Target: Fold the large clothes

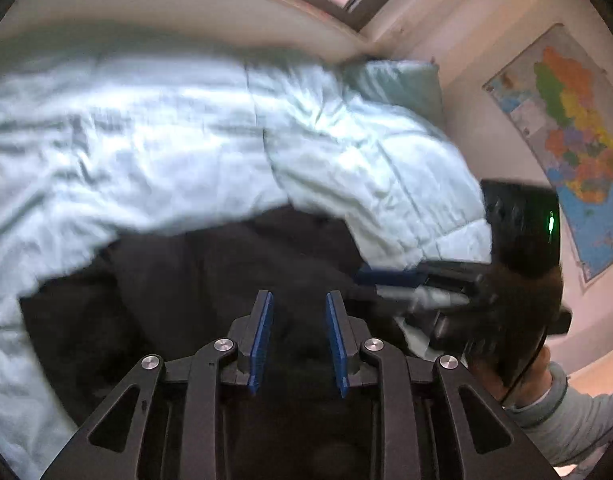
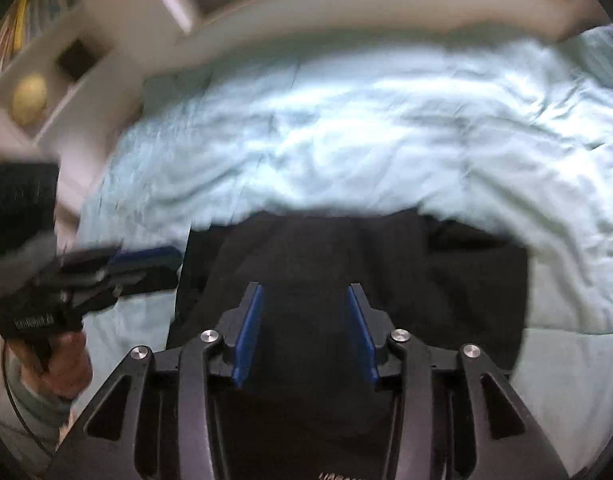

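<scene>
I see the garment (image 1: 210, 280) lying on the quilt (image 1: 166, 140), which covers the bed, near its front edge. My left gripper (image 1: 298, 300) sits over the garment's left part, jaws apart with nothing between them; my right gripper (image 2: 304, 292) sits over the middle, also parted and empty. In the left wrist view the right gripper reaches in from the right, over the garment's right edge. A pillow (image 1: 398, 84) lies at the bed's far right corner, against the wall. A map (image 1: 574, 152) hangs on that right wall. A shelf unit (image 2: 62, 80) stands left of the bed. The headboard (image 2: 386, 8) runs behind the quilt.
</scene>
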The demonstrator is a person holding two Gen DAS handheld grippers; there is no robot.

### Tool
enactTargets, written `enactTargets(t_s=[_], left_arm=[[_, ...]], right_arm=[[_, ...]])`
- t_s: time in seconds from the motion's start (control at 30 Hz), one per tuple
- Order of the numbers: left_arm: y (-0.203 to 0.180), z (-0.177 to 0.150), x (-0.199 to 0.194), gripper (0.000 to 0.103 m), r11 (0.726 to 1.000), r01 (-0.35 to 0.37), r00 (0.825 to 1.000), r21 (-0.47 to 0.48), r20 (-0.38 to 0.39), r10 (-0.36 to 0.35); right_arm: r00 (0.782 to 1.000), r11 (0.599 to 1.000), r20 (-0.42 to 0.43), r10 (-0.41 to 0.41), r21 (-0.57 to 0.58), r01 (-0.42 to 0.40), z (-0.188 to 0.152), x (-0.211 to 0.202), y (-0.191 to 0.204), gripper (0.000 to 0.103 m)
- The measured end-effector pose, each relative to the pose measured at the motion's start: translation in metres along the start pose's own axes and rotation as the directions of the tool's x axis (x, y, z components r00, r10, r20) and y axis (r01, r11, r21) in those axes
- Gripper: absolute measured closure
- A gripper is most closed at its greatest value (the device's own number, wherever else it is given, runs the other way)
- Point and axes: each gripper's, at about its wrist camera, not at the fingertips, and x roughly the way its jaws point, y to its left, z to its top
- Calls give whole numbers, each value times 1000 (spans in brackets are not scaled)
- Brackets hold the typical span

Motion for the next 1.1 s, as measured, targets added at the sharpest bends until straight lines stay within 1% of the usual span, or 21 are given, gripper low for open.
enactTargets(t_s=[0.07, 0.13, 0.17, 0.2, 0.23, 0.27, 0.3, 0.33, 0.37, 0.4, 0.47, 0.53, 0.6, 0.7, 0.77, 0.8, 0.87, 0.9, 0.93, 1.03, 1.1], left_arm=[[10, -17, 11, 75, 999, 17, 999, -27, -44, -19], [28, -50, 37, 75, 996, 16, 990, -90, -139, -28], [38, -67, 52, 75, 993, -8, 982, -118, -186, -15], [54, -89, 76, 76, 985, -75, 964, -155, -262, 32], [63, -99, 85, 77, 980, -89, 958, -178, -284, 35], [74, -109, 91, 77, 970, -69, 963, -231, -269, 4], [84, -114, 89, 78, 957, -32, 974, -289, -226, -36], [91, -115, 85, 81, 937, -1, 978, -349, -196, -72], [93, -114, 82, 84, 932, 5, 978, -363, -191, -79], [91, -110, 77, 84, 935, 2, 979, -354, -188, -74], [79, -105, 68, 84, 957, -26, 982, -289, -189, -31], [58, -99, 53, 83, 978, -54, 980, -203, -197, 13], [36, -93, 39, 82, 991, -42, 977, -125, -210, 15], [19, -90, 32, 77, 996, 14, 982, -92, -186, -31], [22, -87, 38, 64, 993, 14, 986, -117, -163, -33], [28, -88, 49, 64, 990, -7, 985, -141, -173, -18], [48, -95, 83, 65, 978, -72, 974, -197, -223, 26], [53, -100, 91, 67, 973, -78, 971, -219, -237, 25], [61, -103, 98, 67, 963, -65, 970, -262, -243, 0], [55, -98, 81, 69, 960, -33, 978, -278, -208, -26], [47, -96, 67, 69, 967, -52, 980, -248, -201, 1]], right_arm=[[996, 1000, -93, 7, -25, -9, -32, 26, 1, 57], [976, 998, -209, -67, -26, 63, -71, 68, -5, 57], [967, 996, -238, -86, -14, 85, -84, 82, -9, 57], [962, 995, -261, -84, 24, 94, -99, 101, -16, 57], [964, 994, -255, -75, 56, 93, -107, 109, -22, 57], [968, 993, -242, -71, 78, 93, -111, 112, -25, 58], [974, 991, -218, -67, 100, 91, -114, 110, -27, 58], [976, 990, -207, -66, 108, 90, -116, 108, -27, 58], [977, 990, -202, -63, 110, 86, -116, 102, -26, 58], [978, 991, -201, -60, 105, 82, -117, 97, -24, 58], [979, 994, -193, -58, 80, 75, -114, 79, -16, 58], [985, 996, -154, -78, 34, 84, -111, 52, -4, 58], [995, 998, -72, -63, 7, 63, -100, 21, 7, 58], [997, 997, 21, -75, 12, 74, -81, 4, 5, 56], [994, 994, 7, -107, 26, 107, -72, 19, -1, 56], [991, 991, -18, -129, 31, 129, -70, 30, -8, 56], [983, 987, -103, -149, 48, 154, -75, 68, -22, 56], [982, 988, -139, -124, 77, 136, -80, 84, -32, 56], [984, 987, -148, -102, 110, 119, -83, 90, -39, 55], [989, 985, -124, -82, 140, 100, -82, 75, -40, 55], [992, 984, -104, -77, 150, 93, -87, 57, -41, 54]])
